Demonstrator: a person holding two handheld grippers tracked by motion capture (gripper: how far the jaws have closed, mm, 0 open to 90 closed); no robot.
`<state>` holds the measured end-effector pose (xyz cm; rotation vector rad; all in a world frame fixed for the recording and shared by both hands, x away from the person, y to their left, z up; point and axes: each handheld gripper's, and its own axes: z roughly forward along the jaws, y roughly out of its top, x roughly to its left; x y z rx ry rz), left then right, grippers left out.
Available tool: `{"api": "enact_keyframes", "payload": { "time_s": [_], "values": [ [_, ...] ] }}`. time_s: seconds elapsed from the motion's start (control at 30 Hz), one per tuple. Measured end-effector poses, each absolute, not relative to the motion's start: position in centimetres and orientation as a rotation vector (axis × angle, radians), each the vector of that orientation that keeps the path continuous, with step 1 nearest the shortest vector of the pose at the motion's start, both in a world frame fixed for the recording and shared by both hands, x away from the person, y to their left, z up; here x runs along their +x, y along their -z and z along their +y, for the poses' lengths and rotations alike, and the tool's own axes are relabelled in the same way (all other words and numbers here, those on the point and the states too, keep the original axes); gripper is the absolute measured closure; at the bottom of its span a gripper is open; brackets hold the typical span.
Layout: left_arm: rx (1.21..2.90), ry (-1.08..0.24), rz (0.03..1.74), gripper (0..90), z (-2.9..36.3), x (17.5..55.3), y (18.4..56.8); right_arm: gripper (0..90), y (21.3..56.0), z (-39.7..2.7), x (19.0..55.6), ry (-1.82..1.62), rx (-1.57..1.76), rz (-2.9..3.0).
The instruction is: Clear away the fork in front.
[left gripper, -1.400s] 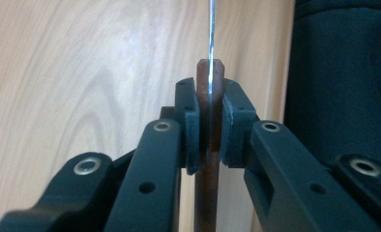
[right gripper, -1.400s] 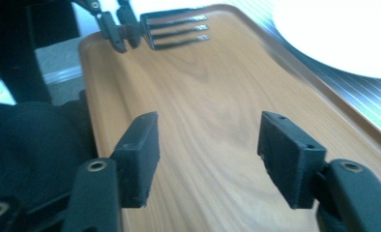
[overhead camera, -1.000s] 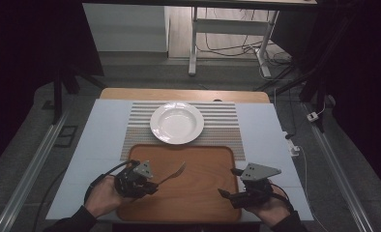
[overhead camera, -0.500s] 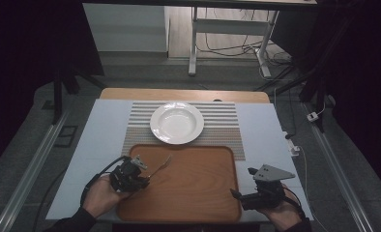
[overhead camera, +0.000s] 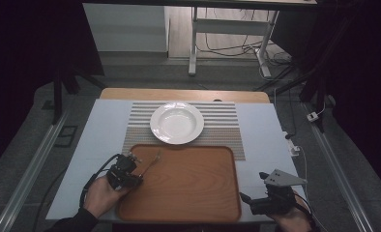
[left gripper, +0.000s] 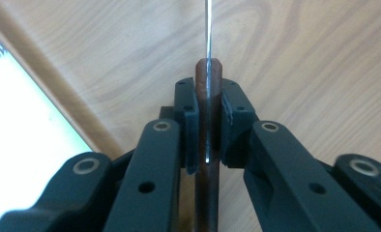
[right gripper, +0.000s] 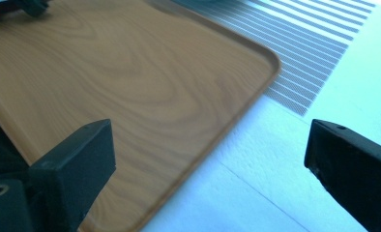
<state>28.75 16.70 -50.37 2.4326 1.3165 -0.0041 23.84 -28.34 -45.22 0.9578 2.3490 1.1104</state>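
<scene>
A utensil (overhead camera: 151, 161) with a brown handle (left gripper: 209, 72) and a thin metal shaft sticks out over the left part of the wooden tray (overhead camera: 188, 188). My left gripper (overhead camera: 133, 166) is shut on the handle, and in the left gripper view (left gripper: 209, 99) both pads press its sides. My right gripper (overhead camera: 252, 186) stands just off the tray's right edge, low over the white table. Its jaws have just been opening and stand wide apart (right gripper: 208, 145) with nothing between them. A white plate (overhead camera: 176, 122) lies beyond the tray.
The plate rests on a striped placemat (overhead camera: 227, 121), whose corner shows in the right gripper view (right gripper: 314, 58). The tray's rounded corner (right gripper: 271, 60) lies ahead of the right jaws. White table surface (overhead camera: 266, 145) flanks the tray. Table legs and cables stand on the floor behind.
My left gripper has carried the utensil leftward to the tray's left edge. My right gripper has moved right, off the tray, and its jaws have spread wider.
</scene>
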Motion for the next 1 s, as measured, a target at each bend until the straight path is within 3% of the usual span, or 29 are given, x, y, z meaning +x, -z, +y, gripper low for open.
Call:
{"api": "enact_keyframes", "payload": {
  "time_s": [0.23,0.33,0.53,0.8,1.0],
  "values": [
    [2.452,0.000,1.319,78.3,16.3,28.7,50.6,2.5,45.5,-29.0,23.4,-1.072,1.003,2.340],
    [2.439,0.014,1.295,70.0,16.5,28.7,50.5,2.2,45.6,-29.2,23.3,-1.047,1.031,2.343],
    [2.388,-0.056,1.217,65.3,16.7,28.7,49.2,2.2,45.6,-29.7,23.3,-1.069,1.072,2.335],
    [2.343,-0.061,1.142,83.3,16.9,30.2,48.5,2.2,45.7,-29.4,23.4,-1.038,1.072,2.345],
    [2.315,-0.068,1.125,88.3,16.8,31.6,48.6,1.5,45.8,-29.3,23.4,-1.021,1.067,2.358]
  ]
}}
